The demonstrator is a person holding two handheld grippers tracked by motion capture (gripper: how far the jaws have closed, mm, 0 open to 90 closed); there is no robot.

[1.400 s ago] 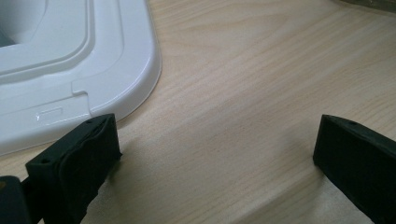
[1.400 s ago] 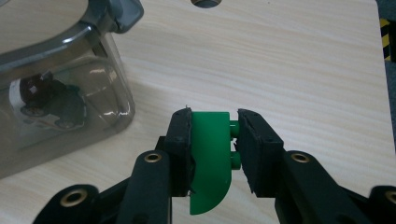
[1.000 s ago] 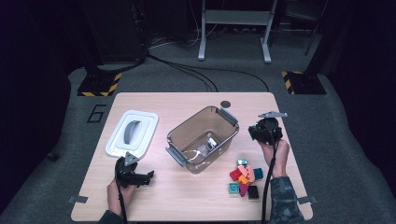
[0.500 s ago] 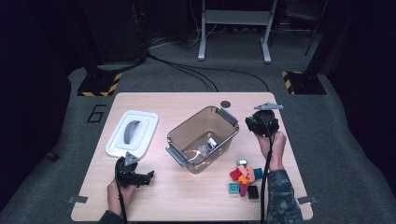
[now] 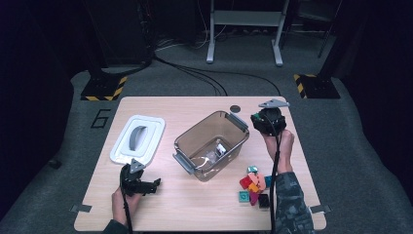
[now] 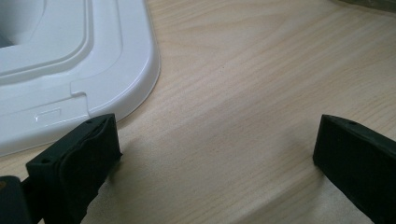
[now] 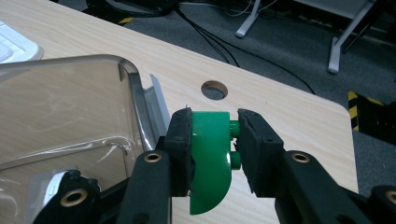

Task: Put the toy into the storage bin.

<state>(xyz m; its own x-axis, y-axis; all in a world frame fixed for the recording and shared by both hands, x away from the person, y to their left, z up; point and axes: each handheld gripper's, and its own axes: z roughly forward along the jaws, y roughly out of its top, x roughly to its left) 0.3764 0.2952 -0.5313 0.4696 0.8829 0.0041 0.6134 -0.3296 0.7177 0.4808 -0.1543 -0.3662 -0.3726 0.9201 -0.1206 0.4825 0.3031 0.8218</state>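
A green rounded toy brick [image 7: 212, 154] is clamped between the jaws of my right gripper [image 7: 214, 140], which is shut on it. In the high view the right gripper [image 5: 266, 123] hovers just beyond the right end of the clear plastic bin [image 5: 210, 144]. The bin holds a small item [image 5: 220, 150] at its bottom. A pile of coloured toy bricks [image 5: 254, 185] lies on the table near the right forearm. My left gripper [image 5: 146, 187] rests low at the table's front left, open with nothing between its fingers [image 6: 79, 158]. The white lid [image 5: 137, 138] lies beside it.
The wooden table [image 5: 195, 204] has a round cable hole [image 5: 235, 108] near its far edge. Beyond the table are floor cables [image 5: 195, 73], a metal stand [image 5: 243, 29] and yellow-black striped bases [image 5: 102, 90]. In the left gripper view the lid's corner [image 6: 93, 65] lies close to the left jaw.
My right gripper has risen and moved left toward the bin's right end with the green brick in it. The left gripper has stayed in place.
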